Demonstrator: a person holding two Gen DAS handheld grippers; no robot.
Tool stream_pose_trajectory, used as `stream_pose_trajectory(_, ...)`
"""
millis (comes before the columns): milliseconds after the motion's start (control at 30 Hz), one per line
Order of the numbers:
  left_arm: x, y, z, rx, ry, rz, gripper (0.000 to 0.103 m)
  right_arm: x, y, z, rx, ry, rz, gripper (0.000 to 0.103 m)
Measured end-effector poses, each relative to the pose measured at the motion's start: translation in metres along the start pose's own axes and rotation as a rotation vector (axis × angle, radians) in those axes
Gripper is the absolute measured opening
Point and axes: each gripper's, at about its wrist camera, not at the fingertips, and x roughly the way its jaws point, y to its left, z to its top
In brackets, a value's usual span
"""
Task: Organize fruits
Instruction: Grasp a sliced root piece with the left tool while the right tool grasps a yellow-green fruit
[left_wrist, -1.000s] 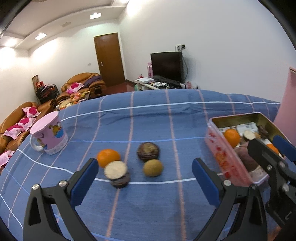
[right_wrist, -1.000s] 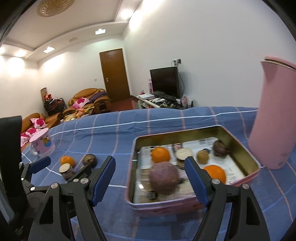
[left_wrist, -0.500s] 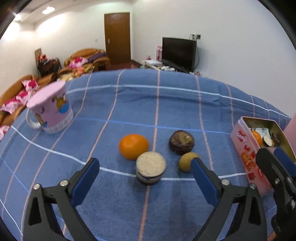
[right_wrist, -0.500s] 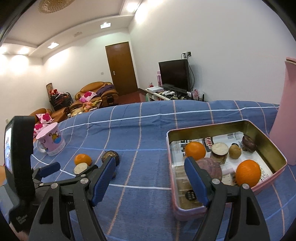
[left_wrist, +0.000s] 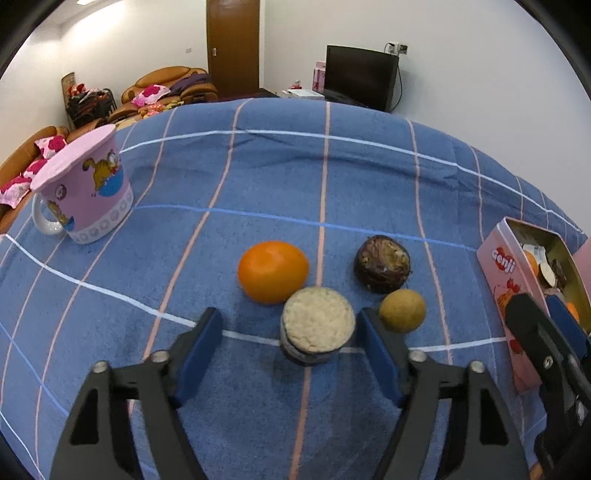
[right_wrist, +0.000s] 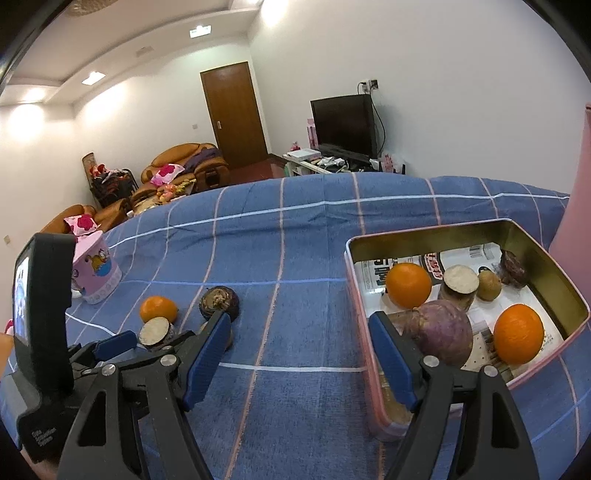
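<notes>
On the blue checked cloth lie an orange (left_wrist: 273, 271), a cut taro stump (left_wrist: 317, 330), a dark brown fruit (left_wrist: 382, 264) and a small yellow-brown fruit (left_wrist: 402, 311). My left gripper (left_wrist: 290, 349) is open, its pads on either side of the taro stump, not touching it. The pink tin (right_wrist: 373, 373) at the right holds two oranges (right_wrist: 408, 285), a purple taro (right_wrist: 441, 336), a cut stump (right_wrist: 460, 284) and small fruits. My right gripper (right_wrist: 299, 356) is open and empty, low over the cloth left of the tin.
A pink cartoon mug (left_wrist: 83, 192) stands upside down at the far left. A tall pink jug (right_wrist: 576, 199) stands behind the tin at the right. The left gripper's body (right_wrist: 44, 332) fills the right view's lower left.
My left gripper has moved forward and down so the taro stump now sits between its fingers, which have narrowed. My right gripper has swung left, away from over the tin.
</notes>
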Motion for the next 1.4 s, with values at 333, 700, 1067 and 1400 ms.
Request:
stream_pose_trajectory(333, -0.008, 0.025, 0.003, -0.006, -0.014, -0.019, 0.037, -0.005, 0.02, 0.0, -0.073, -0.043, 0.025, 0.078)
stream_pose_trajectory(700, -0.005, 0.047, 0.005, 0.002, -0.018, -0.025, 0.038, 0.046, 0.061, 0.002, -0.157, 0.145, 0.084, 0.065)
stream_pose_trajectory(1067, -0.003, 0.048, 0.006, 0.029, -0.021, 0.006, 0.037, 0.071, 0.075, -0.005, -0.211, 0.266, 0.096, 0.035)
stream_pose_trajectory(1400, -0.007, 0.041, 0.004, 0.053, -0.035, 0.035, 0.037, 0.05, 0.061, -0.008, -0.152, 0.213, 0.147, 0.032)
